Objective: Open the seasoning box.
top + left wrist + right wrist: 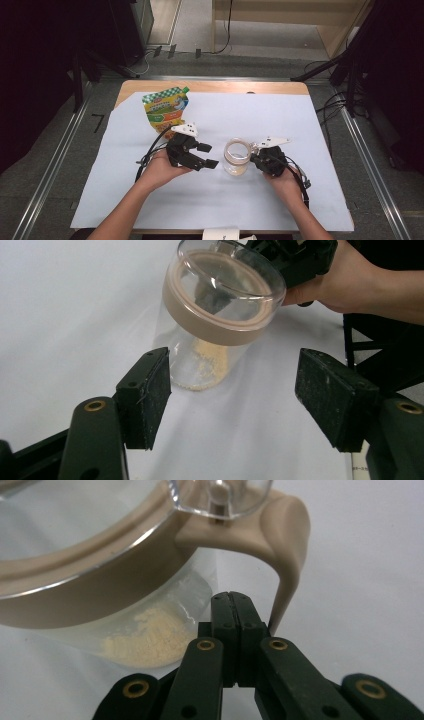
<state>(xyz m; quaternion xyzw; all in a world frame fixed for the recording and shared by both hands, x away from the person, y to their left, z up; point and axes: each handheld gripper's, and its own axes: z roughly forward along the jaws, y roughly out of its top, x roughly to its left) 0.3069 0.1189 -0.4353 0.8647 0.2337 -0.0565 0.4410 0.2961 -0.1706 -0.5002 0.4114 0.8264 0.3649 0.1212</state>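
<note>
Two tools work one clear jar (236, 157) on the bench (210, 200). Ahead of the left tool (232, 390), whose jaws stand wide, the jar leans with pale powder at its bottom. The right tool (232, 605), jaws pressed together, seems tucked under the jar's tan handle (290, 555). Judging from this, the left tool should close squarely round the body below the tan lid (220, 295), while the right steadies it.

Bright even overhead light, soft shadows, dark blurry corners, close foreground unsharp
</note>
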